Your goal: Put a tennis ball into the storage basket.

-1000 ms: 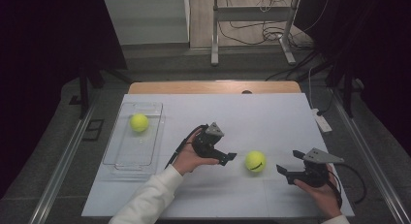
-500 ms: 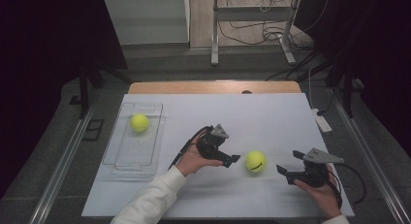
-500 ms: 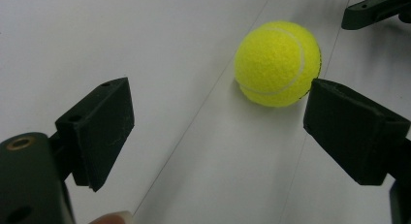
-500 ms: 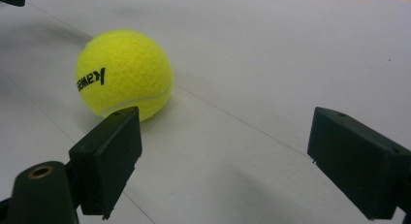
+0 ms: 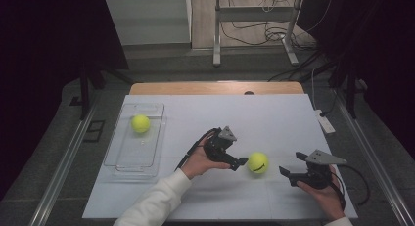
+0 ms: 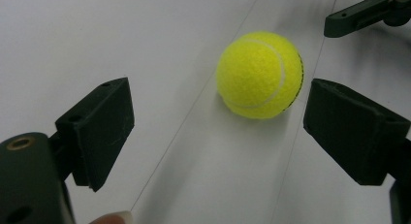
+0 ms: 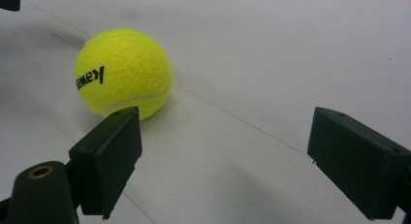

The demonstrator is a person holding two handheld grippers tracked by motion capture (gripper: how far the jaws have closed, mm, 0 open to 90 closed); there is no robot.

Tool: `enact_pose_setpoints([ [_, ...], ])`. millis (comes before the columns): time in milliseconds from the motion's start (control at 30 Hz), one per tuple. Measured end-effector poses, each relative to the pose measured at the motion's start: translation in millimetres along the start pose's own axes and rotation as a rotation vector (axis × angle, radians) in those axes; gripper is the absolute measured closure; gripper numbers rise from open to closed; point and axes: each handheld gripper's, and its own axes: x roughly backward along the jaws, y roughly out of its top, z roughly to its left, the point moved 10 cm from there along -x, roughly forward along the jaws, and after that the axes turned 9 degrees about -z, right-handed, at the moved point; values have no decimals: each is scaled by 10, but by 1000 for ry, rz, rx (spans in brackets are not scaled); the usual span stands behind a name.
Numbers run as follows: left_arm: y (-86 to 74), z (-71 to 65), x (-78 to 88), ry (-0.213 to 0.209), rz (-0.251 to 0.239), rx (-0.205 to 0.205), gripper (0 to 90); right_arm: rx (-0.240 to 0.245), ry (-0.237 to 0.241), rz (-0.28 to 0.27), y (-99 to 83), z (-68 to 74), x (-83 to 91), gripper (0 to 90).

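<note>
Lying on the white counter [image 5: 274, 118] just ahead of the left gripper [image 5: 238, 163], whose jaws are being held released, the tennis ball [image 5: 257, 162] is being judged light, springy and fuzzy, best pinched across its widest middle.

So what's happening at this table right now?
A person holds a two-jaw gripper in each hand at a white table. The left gripper is open and reaching for a tennis ball lying on the table, its jaws not yet around it. The right gripper waits open on the ball's other side. A second tennis ball sits in a clear tray at the left.
</note>
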Motion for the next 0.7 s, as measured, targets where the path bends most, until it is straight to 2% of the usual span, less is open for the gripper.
enact_pose_setpoints([
  [233,10,-34,-38,-16,-1,5,120,-1,-1,0,-1,-4,1,125],
  [700,25,-144,-146,-54,14,-13,119,-2,-3,-3,2,-9,1,125],
])
